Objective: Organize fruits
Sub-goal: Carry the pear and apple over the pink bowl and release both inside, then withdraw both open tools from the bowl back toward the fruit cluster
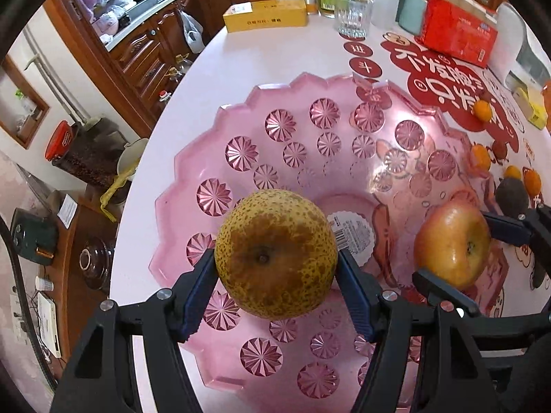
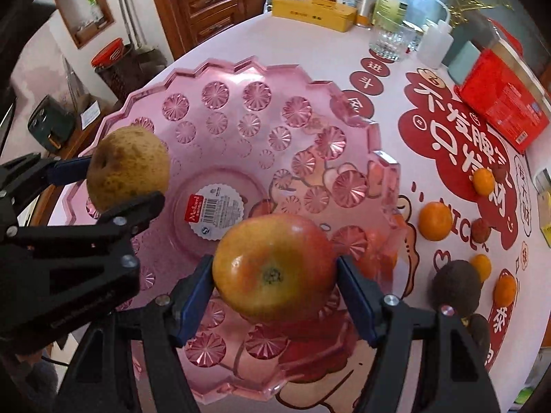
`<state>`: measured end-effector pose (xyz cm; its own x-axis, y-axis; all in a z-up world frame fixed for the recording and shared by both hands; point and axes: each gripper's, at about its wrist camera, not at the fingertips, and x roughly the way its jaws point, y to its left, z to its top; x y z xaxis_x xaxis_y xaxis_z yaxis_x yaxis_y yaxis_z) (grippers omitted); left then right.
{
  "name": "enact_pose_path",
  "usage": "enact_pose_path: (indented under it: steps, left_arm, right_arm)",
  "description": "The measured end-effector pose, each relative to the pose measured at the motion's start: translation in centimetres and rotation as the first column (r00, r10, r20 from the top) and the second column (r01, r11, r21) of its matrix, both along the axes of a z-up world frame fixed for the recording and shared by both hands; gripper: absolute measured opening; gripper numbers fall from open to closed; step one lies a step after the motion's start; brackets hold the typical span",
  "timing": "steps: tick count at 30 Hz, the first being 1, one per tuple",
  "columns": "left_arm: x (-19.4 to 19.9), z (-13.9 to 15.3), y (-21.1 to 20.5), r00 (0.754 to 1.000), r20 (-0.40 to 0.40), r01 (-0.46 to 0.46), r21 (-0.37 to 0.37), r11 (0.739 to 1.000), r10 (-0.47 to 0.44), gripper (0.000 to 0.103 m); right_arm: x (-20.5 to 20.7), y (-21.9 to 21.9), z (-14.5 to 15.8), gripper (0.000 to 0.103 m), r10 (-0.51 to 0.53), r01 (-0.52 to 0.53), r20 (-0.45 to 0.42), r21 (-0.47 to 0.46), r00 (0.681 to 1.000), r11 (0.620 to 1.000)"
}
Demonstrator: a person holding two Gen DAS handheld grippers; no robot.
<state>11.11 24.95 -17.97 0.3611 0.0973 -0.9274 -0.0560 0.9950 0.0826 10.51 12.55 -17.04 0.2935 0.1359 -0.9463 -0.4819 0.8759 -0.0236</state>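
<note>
Left gripper (image 1: 275,272) clamped on speckled pear (image 1: 275,253) over left side of pink bowl (image 1: 241,110), right gripper (image 2: 275,285) clamped on apple (image 2: 273,263) over bowl's near-right rim, tangerines (image 2: 435,221) on table (image 1: 241,58) right of bowl.

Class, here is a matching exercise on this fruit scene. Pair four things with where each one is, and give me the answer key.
Things:
1. pear
2. apple
3. bowl sticker
4. drinking glass

Places:
A. at the far edge of the table, by the bottles
B. in the right gripper
C. at the centre of the pink bowl
D. in the left gripper

Pairs: 1-D, 2-B, 3-C, 4-A
</note>
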Motion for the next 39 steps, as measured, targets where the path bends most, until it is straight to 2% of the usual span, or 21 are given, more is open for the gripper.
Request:
enact_pose_path:
  steps: [9,11,13,17,21,23,39]
  left_arm:
    - [-0.2,-1.7,1.1,0.997,-0.08,-0.022,-0.052,0.998,0.018,0.069]
    - [-0.3,-1.6,1.0,0.997,-0.072,-0.018,-0.041,0.999,0.015,0.081]
    - [-0.5,-1.4,0.7,0.998,-0.06,-0.011,-0.024,1.0,0.01,0.083]
    - [-0.6,-0.4,1.0,0.999,-0.039,-0.022,-0.019,1.0,0.021,0.096]
    - [-1.0,0.7,1.1,1.0,-0.015,-0.02,-0.031,0.999,0.02,0.098]
    - [-1.3,1.1,1.0,1.0,-0.008,-0.017,-0.031,0.999,0.017,0.102]
    - [-4.7,4.6,1.4,0.998,0.048,-0.045,-0.053,0.998,0.048,0.102]
  right_arm:
    - [-0.4,0.6,-0.6,0.072,0.024,-0.024,0.0,-0.032,1.0,0.999]
    - [-0.7,0.6,-0.6,0.072,0.034,-0.034,-0.002,-0.033,0.999,0.999]
    - [-0.8,0.6,-0.6,0.072,0.036,-0.036,-0.015,-0.019,0.999,0.999]
    - [-1.0,-0.1,-0.2,0.072,0.009,-0.009,-0.009,0.004,1.0,1.0]
    - [-0.8,-0.8,0.2,0.072,-0.017,0.017,-0.003,0.022,1.0,1.0]
    - [-0.9,-1.0,0.4,0.072,-0.023,0.023,-0.001,0.026,1.0,0.999]
    - [-2.8,-1.8,2.8,0.072,-0.046,0.044,0.041,0.053,0.998,0.998]
